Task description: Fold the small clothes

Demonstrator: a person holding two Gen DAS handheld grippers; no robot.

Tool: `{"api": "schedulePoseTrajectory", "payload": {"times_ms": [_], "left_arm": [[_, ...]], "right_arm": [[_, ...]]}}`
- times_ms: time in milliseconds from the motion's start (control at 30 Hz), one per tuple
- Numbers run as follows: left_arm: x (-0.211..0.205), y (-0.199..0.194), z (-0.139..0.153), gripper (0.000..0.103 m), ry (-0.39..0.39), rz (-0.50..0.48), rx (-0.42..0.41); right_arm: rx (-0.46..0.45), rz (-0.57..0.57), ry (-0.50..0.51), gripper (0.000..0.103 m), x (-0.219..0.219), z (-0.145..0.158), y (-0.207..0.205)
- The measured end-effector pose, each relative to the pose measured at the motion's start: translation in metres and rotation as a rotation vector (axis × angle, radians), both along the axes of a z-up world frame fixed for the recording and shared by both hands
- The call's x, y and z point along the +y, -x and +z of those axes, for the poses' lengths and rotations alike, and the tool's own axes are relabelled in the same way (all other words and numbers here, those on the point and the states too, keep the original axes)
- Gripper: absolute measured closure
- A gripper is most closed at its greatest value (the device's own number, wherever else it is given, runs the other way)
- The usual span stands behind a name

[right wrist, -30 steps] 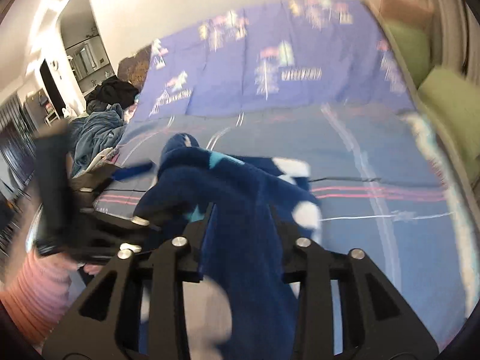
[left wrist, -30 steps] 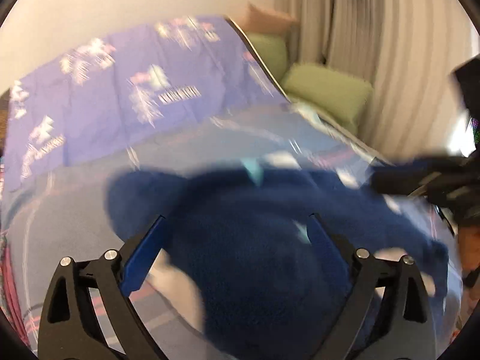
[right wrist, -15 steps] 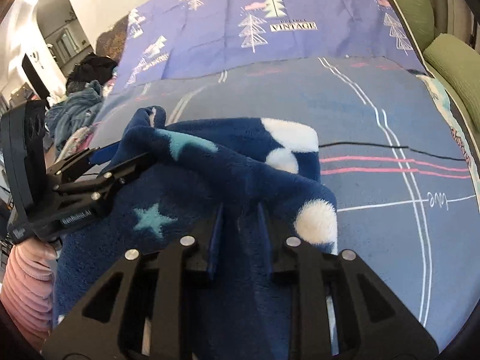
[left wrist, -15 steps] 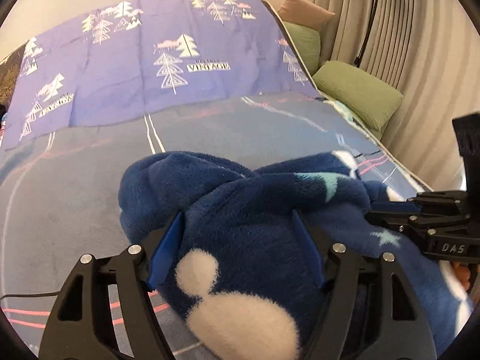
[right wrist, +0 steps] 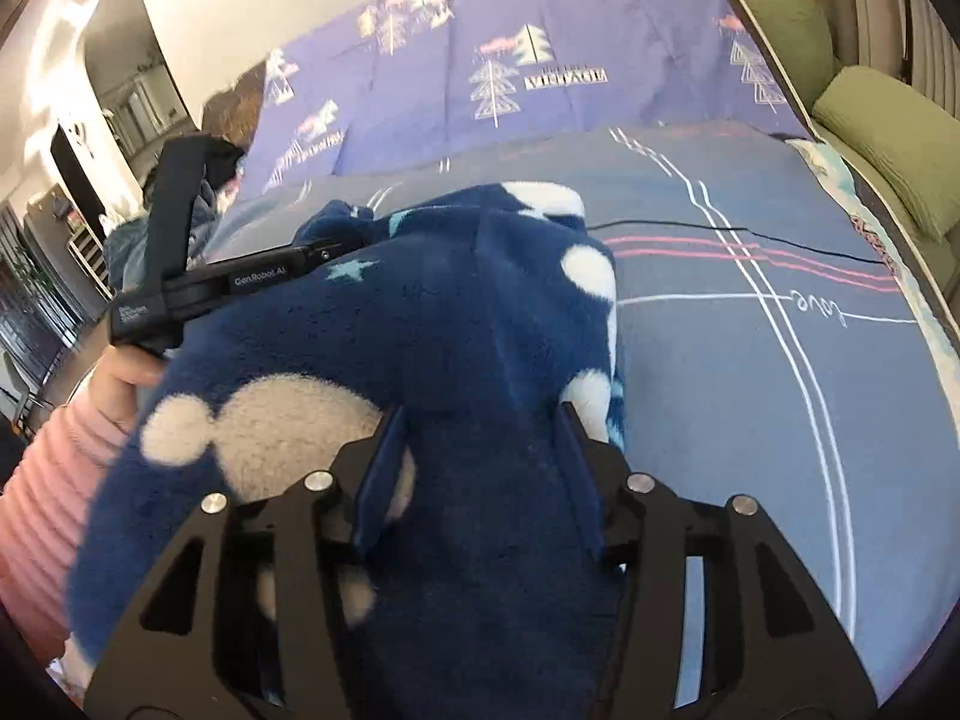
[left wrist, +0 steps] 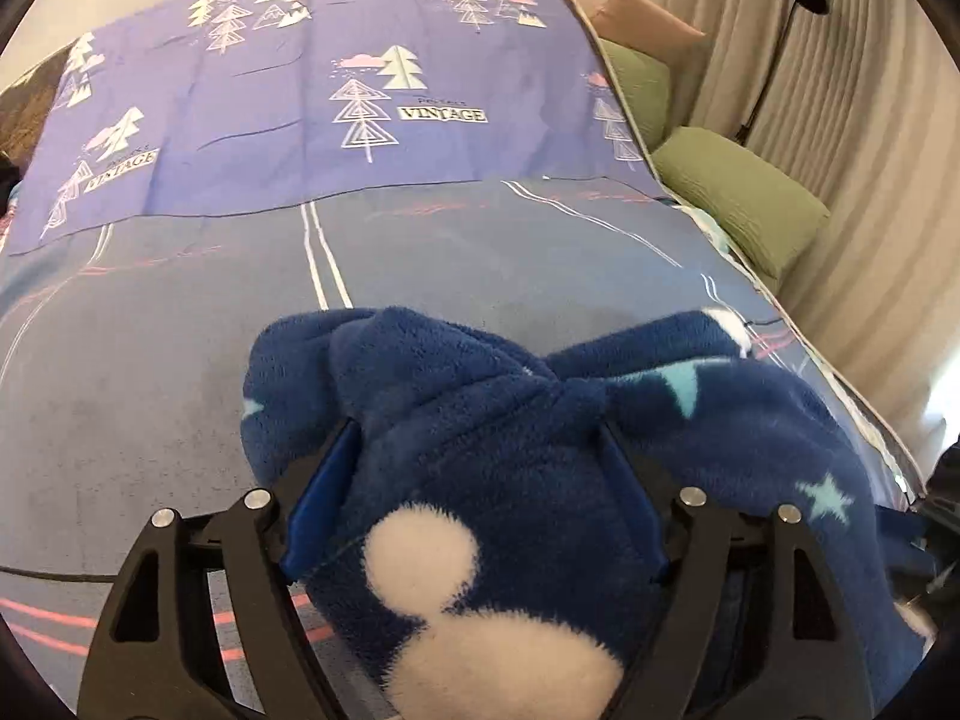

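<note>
Across the whole frame of both views lay the bed [left wrist: 180, 360], its grey-blue striped cover in the middle and a purple tree-printed sheet [left wrist: 360, 90] along the top; green cushions [left wrist: 738, 192] sat at the upper right. In the lower centre of each view the blue fleece garment [left wrist: 510, 450], dotted with white spots and pale stars, lay bunched on the bed, mounded up rather than flat.

The left tool [left wrist: 480, 480] stood wide, its jaws opening, with a thick hump of fleece between them; whether the pads pressed on it I could not tell. The right tool [right wrist: 474, 468] was about half open and opening too, a ridge of fleece standing between its fingers, apparently loose.

The risk, as I judged it: plush this bulky could spring back as both tools let go, undoing the fold, or cling to a pad and be dragged askew.

Both tools pointed forward and down at the cloth. At the left edge of the right view a hand [right wrist: 123, 372] in a pink ribbed sleeve [right wrist: 48, 480] gripped the left tool's handle
</note>
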State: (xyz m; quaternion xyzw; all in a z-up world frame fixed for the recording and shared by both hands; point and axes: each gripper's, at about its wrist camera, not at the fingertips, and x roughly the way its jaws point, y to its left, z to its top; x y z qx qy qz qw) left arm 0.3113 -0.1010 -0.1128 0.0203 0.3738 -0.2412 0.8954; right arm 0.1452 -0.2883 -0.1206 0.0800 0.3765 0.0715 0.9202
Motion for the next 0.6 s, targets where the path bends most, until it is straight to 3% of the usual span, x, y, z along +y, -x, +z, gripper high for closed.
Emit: {"api": "schedulePoseTrajectory", "payload": {"times_ms": [100,200,300,367,500,600], "left_arm": [[-0.004,0.009,0.016,0.024,-0.075,0.023,-0.029],[0.004,0.036,0.044,0.025,-0.083,0.033,-0.069],[0.016,0.102,0.066,0.024,-0.044,-0.064,-0.155],[0.015,0.142,0.068,0.024,-0.060,-0.134,-0.196],[0.002,0.195,0.063,0.021,-0.131,-0.237,-0.303],[-0.022,0.187,0.064,0.021,-0.194,-0.282,-0.313]], "right_arm": [[0.018,0.002,-0.070,0.053,-0.010,0.009,0.001],[-0.019,-0.048,-0.060,0.050,-0.016,0.025,0.028],[-0.090,-0.060,-0.044,0.050,-0.016,0.038,0.073],[-0.109,-0.036,-0.106,0.048,-0.018,0.036,0.104],[-0.143,0.129,-0.180,0.048,0.001,0.022,0.163],[-0.131,0.273,-0.142,0.044,0.038,0.005,0.181]]}}
